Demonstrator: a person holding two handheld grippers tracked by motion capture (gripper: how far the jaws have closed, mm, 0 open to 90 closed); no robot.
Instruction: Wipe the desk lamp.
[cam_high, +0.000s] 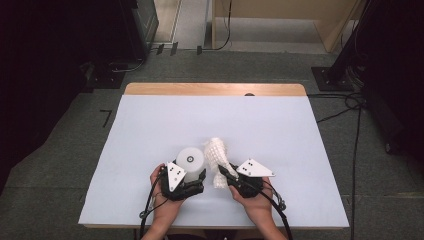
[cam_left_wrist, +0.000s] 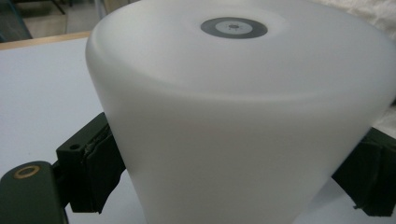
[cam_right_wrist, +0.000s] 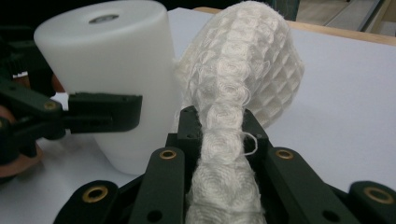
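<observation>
A white frosted cylinder with a grey ring on its top stands on the table near the front. My left gripper is shut on the cylinder, one black pad pressing each side. Just to its right lies a white waffle-knit cloth, bunched and partly raised. My right gripper is shut on the cloth, which is pinched into a narrow band between the jaws. In the right gripper view the cloth bulges against the cylinder, and the left gripper's finger lies across the cylinder's side.
The pale blue table surface stretches far beyond the objects, with a wooden strip along its far edge. Dark equipment and cables stand on the grey floor around it.
</observation>
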